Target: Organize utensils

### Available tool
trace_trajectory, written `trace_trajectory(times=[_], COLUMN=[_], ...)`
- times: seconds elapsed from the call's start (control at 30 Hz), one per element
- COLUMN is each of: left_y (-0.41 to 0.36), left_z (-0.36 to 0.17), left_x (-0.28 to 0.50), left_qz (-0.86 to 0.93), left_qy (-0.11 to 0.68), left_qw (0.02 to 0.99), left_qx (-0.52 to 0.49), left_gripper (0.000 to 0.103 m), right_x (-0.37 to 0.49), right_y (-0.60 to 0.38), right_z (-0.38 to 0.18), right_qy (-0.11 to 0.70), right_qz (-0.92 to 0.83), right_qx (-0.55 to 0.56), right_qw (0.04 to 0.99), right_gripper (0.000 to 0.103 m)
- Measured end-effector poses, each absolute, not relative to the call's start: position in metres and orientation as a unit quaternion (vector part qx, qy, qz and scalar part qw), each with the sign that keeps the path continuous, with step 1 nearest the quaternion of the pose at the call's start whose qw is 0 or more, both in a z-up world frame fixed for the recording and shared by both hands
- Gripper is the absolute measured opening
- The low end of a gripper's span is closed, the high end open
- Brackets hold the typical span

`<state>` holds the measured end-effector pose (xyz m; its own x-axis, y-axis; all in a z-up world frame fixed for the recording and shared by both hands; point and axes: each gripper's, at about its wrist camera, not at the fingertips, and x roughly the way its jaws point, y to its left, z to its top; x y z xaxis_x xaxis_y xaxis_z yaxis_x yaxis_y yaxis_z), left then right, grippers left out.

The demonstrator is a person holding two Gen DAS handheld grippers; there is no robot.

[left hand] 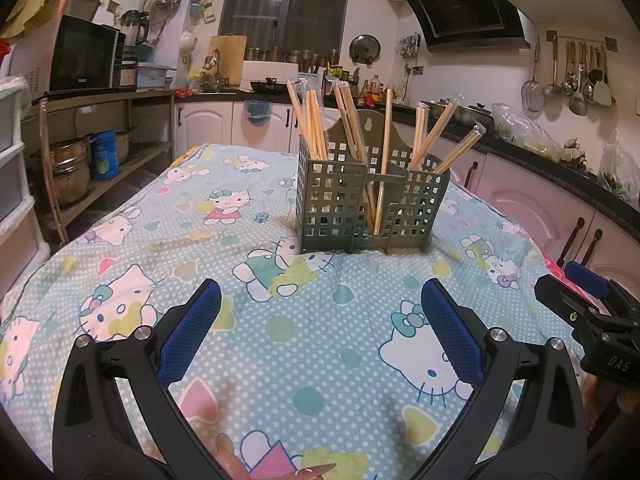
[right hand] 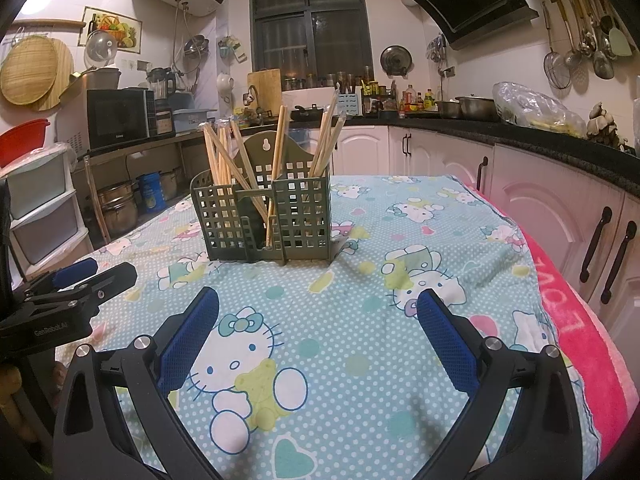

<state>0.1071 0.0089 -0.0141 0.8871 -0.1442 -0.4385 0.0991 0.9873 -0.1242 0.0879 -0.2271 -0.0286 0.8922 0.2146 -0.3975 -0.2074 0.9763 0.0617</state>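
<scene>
The green utensil holder [left hand: 370, 196] stands upright on the worktop [left hand: 304, 344], which is covered by a light blue cloth with cat drawings [right hand: 360, 360]. It is in the middle of the far part of the worktop, well apart from both claws. The holder has grid walls and three compartments side by side, with a tall back plate that has a hanging hole.

The chopsticks [left hand: 316, 120] are wrapped in clear sleeves and stand in the compartments with their long axis nearly vertical, the tops pointing up and leaning outwards like a fan. In the left wrist view, one group is in the left compartment, some lean in the middle one, and others in the right compartment tilt to the right.

The left claw [left hand: 320, 332] is wide open above the cloth and holds nothing; its blue pads [left hand: 192, 332] are far from each other. The right claw [right hand: 318, 336] is also wide open and empty, above the cloth near the front edge. A pink towel [right hand: 580, 320] lies along the right side of the worktop, under the cloth's edge.
</scene>
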Motion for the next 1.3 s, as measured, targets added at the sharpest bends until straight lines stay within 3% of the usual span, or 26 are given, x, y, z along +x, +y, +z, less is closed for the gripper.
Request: trace_trajectory(times=[1.3], left_y=[0.0075], left_z=[-0.0152], left_x=[0.1083], left_qz=[-0.067], left_qy=[0.234], left_qw=[0.969], left_qx=[-0.050], left_gripper=[0.092], right_x=[0.0910], right_y=[-0.2309], right_z=[-0.0298], right_qy=[0.215], right_qz=[0.101], right_qx=[0.018], right_qw=[0.971], right_gripper=[0.097])
